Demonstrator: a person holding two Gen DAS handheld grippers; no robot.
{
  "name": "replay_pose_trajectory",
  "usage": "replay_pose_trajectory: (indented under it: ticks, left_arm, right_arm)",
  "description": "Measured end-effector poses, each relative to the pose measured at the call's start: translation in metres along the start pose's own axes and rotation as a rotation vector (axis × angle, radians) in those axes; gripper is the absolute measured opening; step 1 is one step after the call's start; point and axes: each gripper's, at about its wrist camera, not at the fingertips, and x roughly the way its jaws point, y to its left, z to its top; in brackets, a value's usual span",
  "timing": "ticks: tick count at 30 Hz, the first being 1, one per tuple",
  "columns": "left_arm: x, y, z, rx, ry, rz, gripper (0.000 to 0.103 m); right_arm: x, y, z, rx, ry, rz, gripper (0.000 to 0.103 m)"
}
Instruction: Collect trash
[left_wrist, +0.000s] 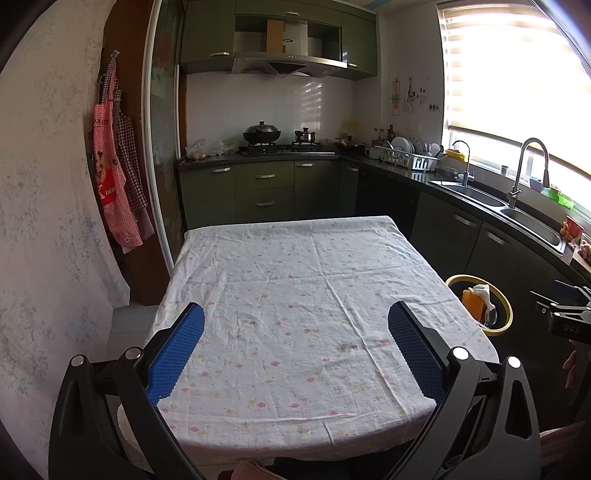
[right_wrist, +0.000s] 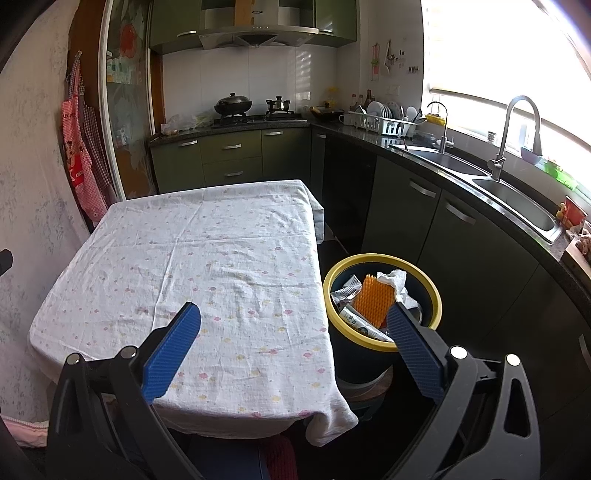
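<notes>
- the bin (right_wrist: 382, 334) with its yellow rim stands on the floor just right of the counter (right_wrist: 207, 258); its base is hidden behind the right hand-held gripper (right_wrist: 293, 315).
- trash in the bin: orange ridged piece (right_wrist: 373, 299), white crumpled paper (right_wrist: 397, 282), printed wrappers (right_wrist: 345, 290), partly overlapping and hard to sort.
- left hand-held gripper (left_wrist: 295, 317) is spread wide and empty over the counter's near edge; the right one is also wide and empty.
- the cloth (left_wrist: 295, 295) hangs over every edge.
</notes>
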Motion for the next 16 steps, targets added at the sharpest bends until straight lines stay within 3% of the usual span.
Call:
replay_pose_trajectory:
  ticks: [5,16]
  left_arm:
    - [0.0,-0.002,0.001,0.018,-0.029,0.005,0.098]
    - [0.056,0.017,0.008,-0.025,0.094,0.012,0.098]
  right_arm:
    - [0.003,0.0,0.0,-0.002,0.004,0.007,0.096]
    - [0.026,0.001,0.003,-0.017,0.043,0.005,0.096]
